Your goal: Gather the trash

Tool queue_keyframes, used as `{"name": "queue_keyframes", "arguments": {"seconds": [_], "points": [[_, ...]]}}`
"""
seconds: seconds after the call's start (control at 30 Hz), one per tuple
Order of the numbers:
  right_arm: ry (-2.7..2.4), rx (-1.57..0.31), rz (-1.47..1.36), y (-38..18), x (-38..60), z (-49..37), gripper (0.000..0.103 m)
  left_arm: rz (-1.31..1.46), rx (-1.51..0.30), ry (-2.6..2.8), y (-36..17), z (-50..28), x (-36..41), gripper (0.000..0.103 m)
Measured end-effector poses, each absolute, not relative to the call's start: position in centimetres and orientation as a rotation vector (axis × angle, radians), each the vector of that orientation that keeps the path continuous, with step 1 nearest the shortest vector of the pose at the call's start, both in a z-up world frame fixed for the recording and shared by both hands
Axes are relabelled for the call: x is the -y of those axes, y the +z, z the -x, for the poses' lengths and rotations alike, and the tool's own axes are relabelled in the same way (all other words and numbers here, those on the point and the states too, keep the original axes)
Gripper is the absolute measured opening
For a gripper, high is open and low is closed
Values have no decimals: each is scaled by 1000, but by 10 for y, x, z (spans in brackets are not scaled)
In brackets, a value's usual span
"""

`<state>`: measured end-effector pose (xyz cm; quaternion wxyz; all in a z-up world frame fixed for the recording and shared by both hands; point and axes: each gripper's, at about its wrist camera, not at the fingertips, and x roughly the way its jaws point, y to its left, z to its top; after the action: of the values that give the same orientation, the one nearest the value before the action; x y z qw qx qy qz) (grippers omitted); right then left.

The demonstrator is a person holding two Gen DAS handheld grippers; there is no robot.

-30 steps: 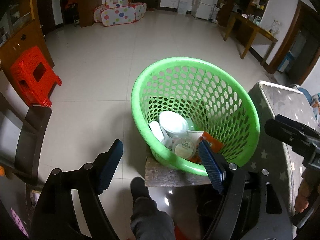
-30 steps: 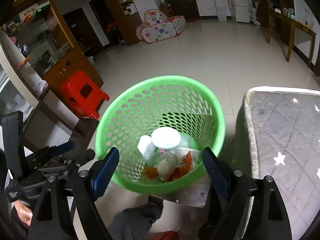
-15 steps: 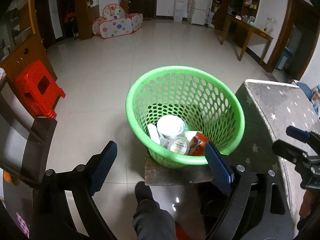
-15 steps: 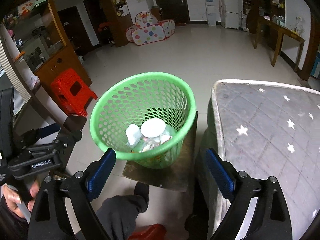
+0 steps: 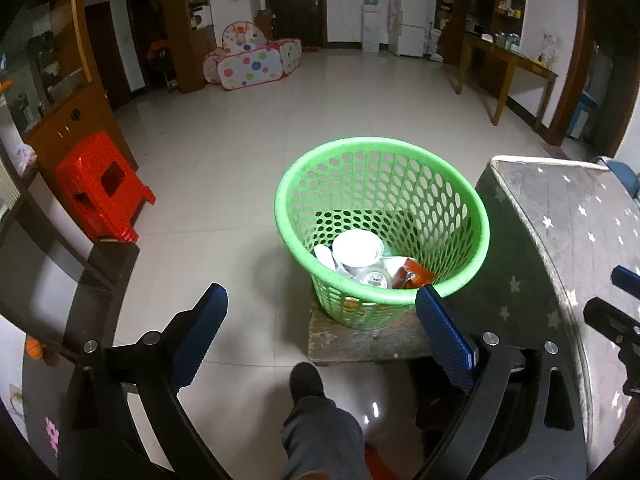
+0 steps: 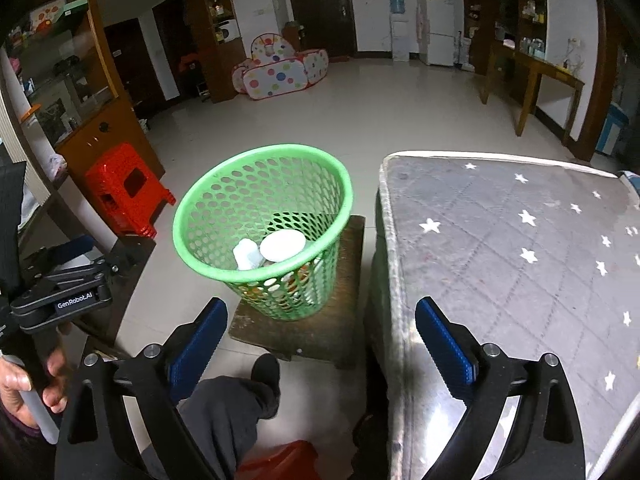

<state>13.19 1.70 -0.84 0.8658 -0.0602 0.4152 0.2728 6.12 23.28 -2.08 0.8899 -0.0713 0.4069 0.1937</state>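
A green perforated basket [image 5: 476, 216] [image 6: 200, 208] stands on a low dark wooden stool [image 5: 352, 340] [image 6: 344, 320]. Inside lie a white lid [image 5: 357, 246] [image 6: 282, 244], a small round container [image 5: 375, 278], an orange wrapper [image 5: 414, 274] and a crumpled white piece [image 6: 246, 254]. My left gripper [image 5: 320, 332] hangs above and in front of the basket, jaws opening wide, nothing between them. My right gripper [image 6: 320, 336] is likewise back from the basket, jaws opening, nothing between them. Each view shows the other gripper at its edge.
A grey star-patterned mattress [image 6: 520, 248] [image 5: 568, 240] lies right of the basket. A red plastic stool [image 5: 100, 188] [image 6: 128, 188] stands to the left by a wooden cabinet [image 6: 88, 132]. A person's dark-trousered leg and shoe [image 5: 306, 380] are below. Tiled floor stretches behind the basket.
Both grippers pulled back and up from the basket, which now looks smaller and farther. Their jaws spread wider. The right view shifted rightward, showing more mattress.
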Motion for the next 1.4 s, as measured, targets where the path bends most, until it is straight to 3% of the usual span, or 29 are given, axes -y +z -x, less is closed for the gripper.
{"name": "queue_keyframes", "arguments": {"seconds": [1.4], "points": [[541,-825,77,6,18,-109,93,122,-814,366,6,-33,-198,97]]}}
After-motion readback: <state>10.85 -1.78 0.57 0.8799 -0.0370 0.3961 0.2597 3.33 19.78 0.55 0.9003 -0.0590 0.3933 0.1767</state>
